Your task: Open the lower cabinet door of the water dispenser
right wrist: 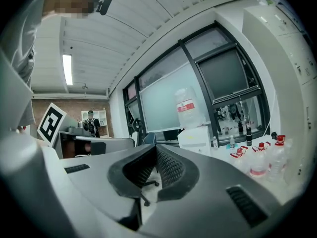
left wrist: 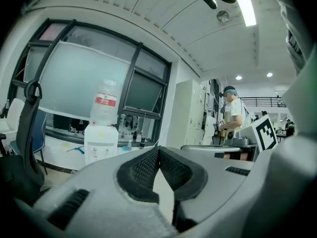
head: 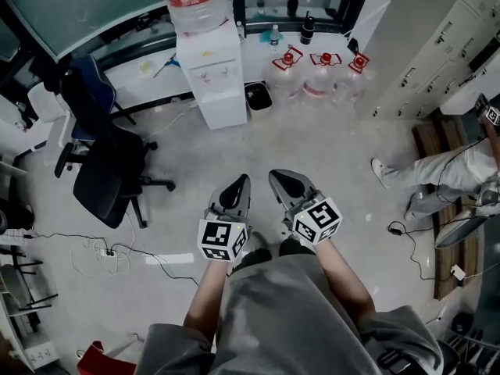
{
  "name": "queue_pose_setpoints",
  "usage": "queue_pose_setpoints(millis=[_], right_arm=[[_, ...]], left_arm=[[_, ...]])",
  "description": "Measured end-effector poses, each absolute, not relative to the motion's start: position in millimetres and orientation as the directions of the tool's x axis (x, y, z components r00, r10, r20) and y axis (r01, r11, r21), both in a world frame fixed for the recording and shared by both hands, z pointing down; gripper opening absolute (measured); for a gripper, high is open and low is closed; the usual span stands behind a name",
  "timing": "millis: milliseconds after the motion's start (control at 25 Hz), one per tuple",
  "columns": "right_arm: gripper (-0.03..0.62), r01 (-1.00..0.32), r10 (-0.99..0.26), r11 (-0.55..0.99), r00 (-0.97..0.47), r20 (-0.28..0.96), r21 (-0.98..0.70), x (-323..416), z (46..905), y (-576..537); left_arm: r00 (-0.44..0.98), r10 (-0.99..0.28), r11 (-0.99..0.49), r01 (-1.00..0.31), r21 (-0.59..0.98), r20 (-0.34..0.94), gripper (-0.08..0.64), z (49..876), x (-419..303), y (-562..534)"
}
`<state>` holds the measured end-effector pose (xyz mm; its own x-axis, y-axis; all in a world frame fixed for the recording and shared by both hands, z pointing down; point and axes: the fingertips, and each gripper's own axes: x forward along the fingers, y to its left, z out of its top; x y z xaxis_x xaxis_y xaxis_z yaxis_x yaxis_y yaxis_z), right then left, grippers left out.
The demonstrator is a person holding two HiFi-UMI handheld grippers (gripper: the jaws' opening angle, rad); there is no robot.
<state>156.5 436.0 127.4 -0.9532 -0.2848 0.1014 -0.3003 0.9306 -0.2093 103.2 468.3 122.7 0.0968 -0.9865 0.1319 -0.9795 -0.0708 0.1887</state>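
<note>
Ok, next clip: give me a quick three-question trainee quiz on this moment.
1. True or false: the left gripper and right gripper are both shut and empty.
2. In the head view, what stands on the floor to the right of the water dispenser? A) three red-capped water jugs B) a ladder C) a bicycle
3. Does either gripper touch the dispenser's lower cabinet door?
Key: 1 true; 2 A; 3 no, both are well short of it.

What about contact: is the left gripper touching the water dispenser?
Apart. The head view shows open floor between the left gripper and the water dispenser; its shut jaws hold nothing.
</note>
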Motion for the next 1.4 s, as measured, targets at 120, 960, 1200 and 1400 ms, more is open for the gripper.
queue_pose_setpoints(millis=[120,960,1200,1400], right_arm=[[0.009,-0.315,-0.296,0.926,-0.948,0.117,-0.208,148.5,131.0,430.2],[0.009,-0.288,-0.263,0.925,-0.956,0.129,-0.249,69.1,157.6,290.6],[0.009,-0.278,-0.246,0.923,-0.958,0.148,-0.266,58.1,165.5,233.4],[0.009,-0.279,-0.243,0.915,-0.958,0.153,-0.292,52.0,174.5,191.0]], left_arm=[[0.118,-0.983,-0.089,-0.976,0.2,0.137,0.011,126.7,97.2,460.7],[0.118,-0.967,-0.07,-0.976,0.207,0.227,0.011,151.5,25.6,326.1],[0.109,-0.957,-0.054,-0.977,0.205,0.268,0.011,158.9,10.5,267.8],[0.101,-0.948,-0.041,-0.979,0.199,0.301,0.011,167.9,1.2,225.8]])
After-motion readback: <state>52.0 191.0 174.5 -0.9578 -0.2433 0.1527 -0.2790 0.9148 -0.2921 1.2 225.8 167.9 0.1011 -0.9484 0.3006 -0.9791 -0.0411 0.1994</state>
